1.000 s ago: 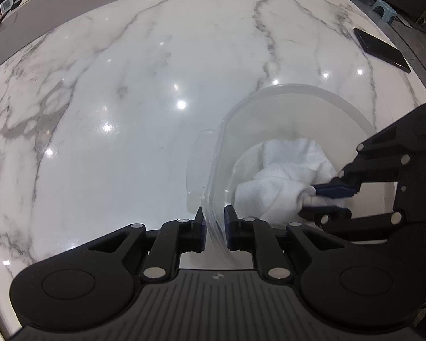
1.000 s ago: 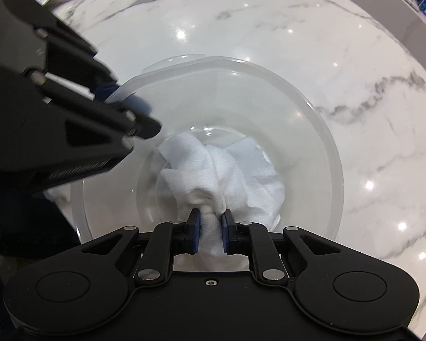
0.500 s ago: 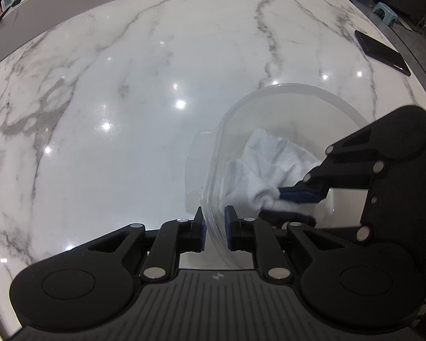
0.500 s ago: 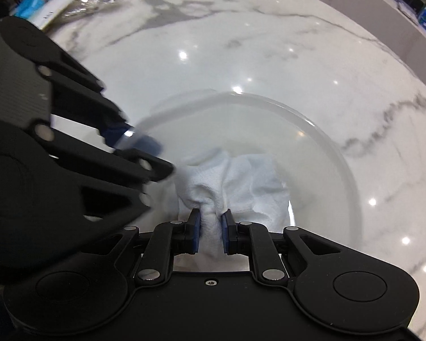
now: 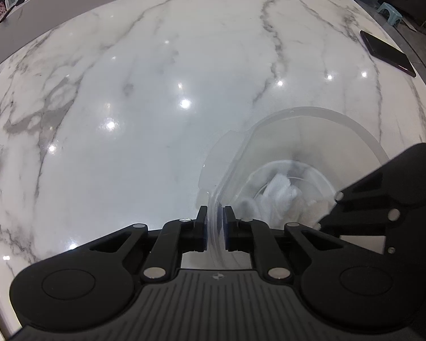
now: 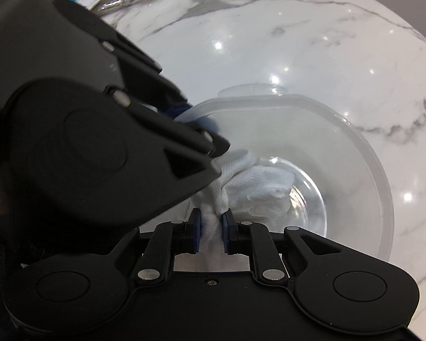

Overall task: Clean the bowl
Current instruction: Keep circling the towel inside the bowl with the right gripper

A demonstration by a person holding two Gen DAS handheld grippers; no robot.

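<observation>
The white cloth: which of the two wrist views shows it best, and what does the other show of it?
The right wrist view. The cloth lies bunched inside the clear bowl, pinched by the right gripper. The left wrist view shows it only blurred through the bowl's wall.

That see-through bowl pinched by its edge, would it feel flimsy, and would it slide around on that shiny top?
The clear bowl looks thin-walled, so probably light and a little bendy. On the glossy marble table it would likely skid, which may be why the left hand-held gripper clamps its rim while the white cloth rubs inside.
</observation>
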